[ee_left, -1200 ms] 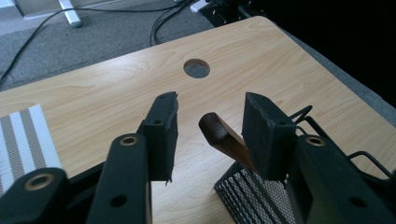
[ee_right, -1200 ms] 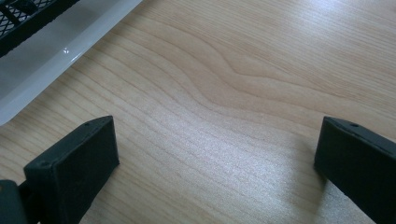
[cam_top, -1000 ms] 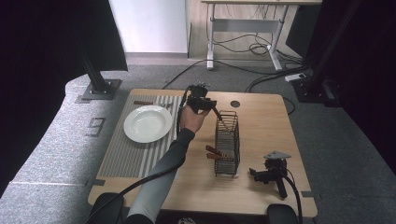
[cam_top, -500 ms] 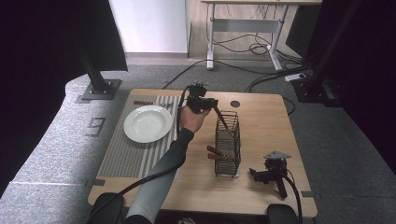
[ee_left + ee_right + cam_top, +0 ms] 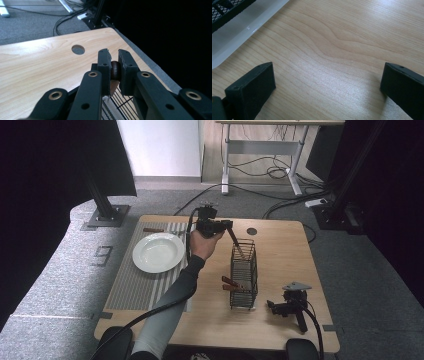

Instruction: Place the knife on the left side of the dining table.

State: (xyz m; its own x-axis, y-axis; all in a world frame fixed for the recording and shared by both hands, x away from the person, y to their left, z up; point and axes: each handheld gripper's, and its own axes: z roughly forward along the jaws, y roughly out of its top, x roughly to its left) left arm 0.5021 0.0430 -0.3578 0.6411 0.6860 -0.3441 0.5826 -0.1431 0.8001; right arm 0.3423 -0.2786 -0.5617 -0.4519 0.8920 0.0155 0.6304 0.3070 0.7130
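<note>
plate (image 5: 157, 252) white, on the striped mat (image 5: 131, 285) at the table's left | left gripper (image 5: 231, 233) jaws have just closed, clamped on the brown wooden handle (image 5: 115, 70) of a utensil standing in the far end of the black wire basket (image 5: 244, 272) | right gripper (image 5: 300, 319) lies on the table (image 5: 280, 245) just right of the basket, jaws wide apart, nothing between them

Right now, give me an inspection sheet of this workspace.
Surface: wooden table, striped mat on its left part.
Job's things: black wire basket; brown wooden utensil handle clamped over its far end.
Clutter: white plate on the mat; more brown utensils poking from the basket's side.
Grippers: left gripper shut on the handle; right gripper resting on the table, jaws wide open.
Cables: gripper cables trail off the near edge; more on the floor.
Surroundings: grey carpet, a desk behind.
</note>
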